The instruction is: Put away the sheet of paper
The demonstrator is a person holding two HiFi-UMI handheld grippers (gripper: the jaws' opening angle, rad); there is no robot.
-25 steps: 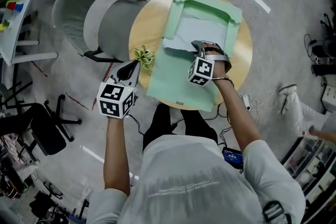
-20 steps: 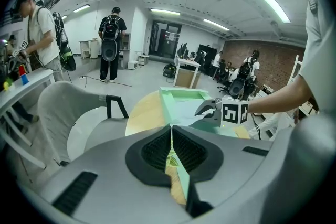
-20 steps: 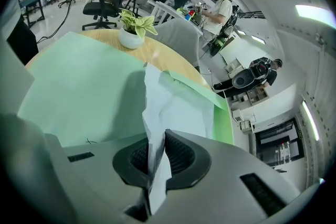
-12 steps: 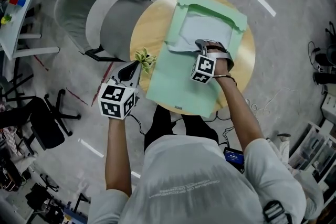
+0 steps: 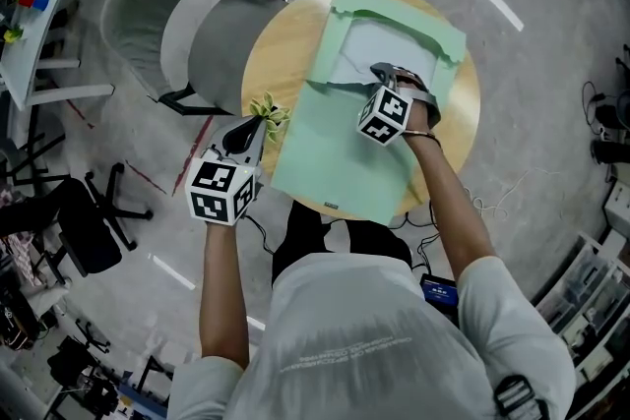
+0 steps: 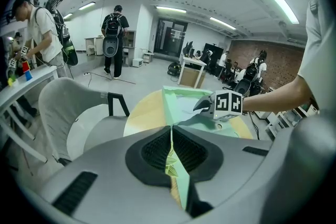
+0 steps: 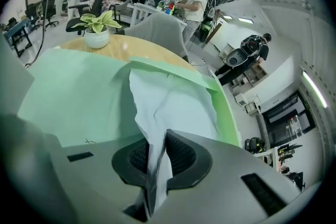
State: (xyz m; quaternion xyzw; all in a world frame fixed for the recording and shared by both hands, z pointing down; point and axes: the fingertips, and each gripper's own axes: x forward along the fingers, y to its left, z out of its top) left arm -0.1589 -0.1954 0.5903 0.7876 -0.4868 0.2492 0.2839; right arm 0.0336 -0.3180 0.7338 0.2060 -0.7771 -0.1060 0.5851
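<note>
A pale sheet of paper [image 5: 379, 49] lies crumpled in the upper half of an open green folder [image 5: 335, 152] on a round wooden table [image 5: 281, 34]. My right gripper [image 5: 379, 72] is over the folder's middle, shut on the sheet's near edge. In the right gripper view the paper [image 7: 178, 107] runs down between the jaws of the right gripper [image 7: 157, 165]. Those jaws have just been easing open slightly, with the paper still pinched. My left gripper [image 5: 258, 120] is off the table's left edge beside a small plant [image 5: 268, 108], shut and holding nothing.
A grey chair [image 5: 167, 25] stands left of the table. The potted plant [image 7: 97, 26] sits at the table's rim near the folder's [image 7: 79, 97] left side. A white desk [image 5: 39, 25] is far left. Several people stand in the room behind.
The right gripper has moved a little toward the far right of the folder, taking the sheet's edge with it. The left gripper has stayed beside the plant.
</note>
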